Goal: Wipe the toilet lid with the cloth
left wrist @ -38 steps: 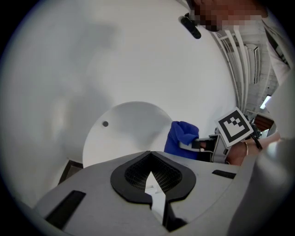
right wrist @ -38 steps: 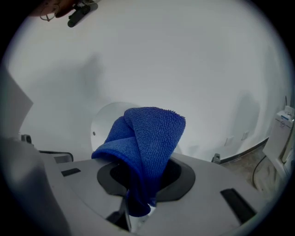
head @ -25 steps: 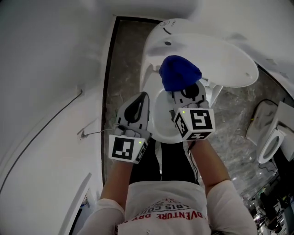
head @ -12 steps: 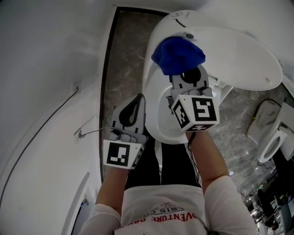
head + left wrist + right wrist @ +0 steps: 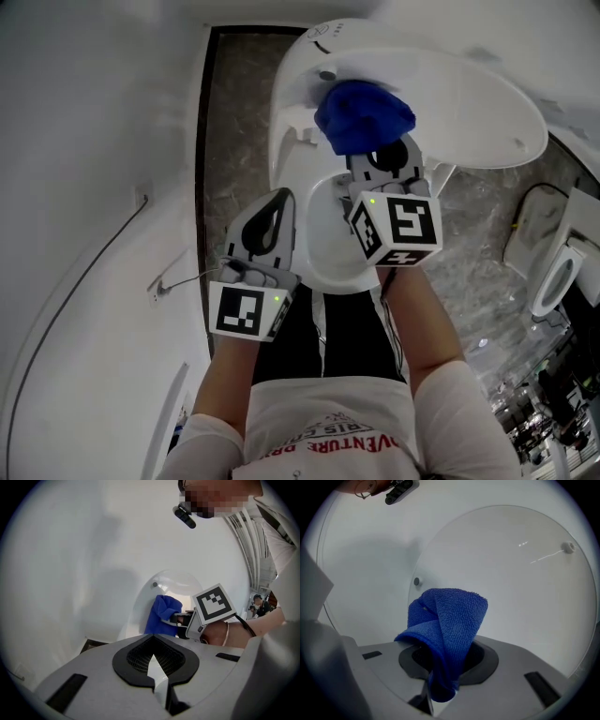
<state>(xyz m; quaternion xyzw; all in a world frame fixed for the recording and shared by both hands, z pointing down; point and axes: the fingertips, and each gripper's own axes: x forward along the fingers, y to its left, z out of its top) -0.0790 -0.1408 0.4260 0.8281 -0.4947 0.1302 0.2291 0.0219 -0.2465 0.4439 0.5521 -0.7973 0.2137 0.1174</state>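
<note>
The white toilet lid (image 5: 469,103) stands raised behind the bowl (image 5: 323,234). A bunched blue cloth (image 5: 364,114) is pressed against the lid's inner face near its hinge end, with my right gripper (image 5: 373,159) shut on it. In the right gripper view the cloth (image 5: 445,630) sticks up out of the closed jaws before the lid (image 5: 520,588). My left gripper (image 5: 278,208) hangs shut and empty over the bowl's left rim. The left gripper view shows its jaws (image 5: 152,660) closed, with the cloth (image 5: 161,616) and right gripper (image 5: 180,619) ahead.
A white wall (image 5: 94,187) rises close on the left, with a strip of marbled floor (image 5: 230,141) between it and the toilet. A second white fixture (image 5: 553,272) stands at the right. The person's legs and shirt fill the bottom middle.
The right gripper carried the cloth up and leftward along the lid, then held near the hinge end. The left gripper stayed low by the bowl's left rim.
</note>
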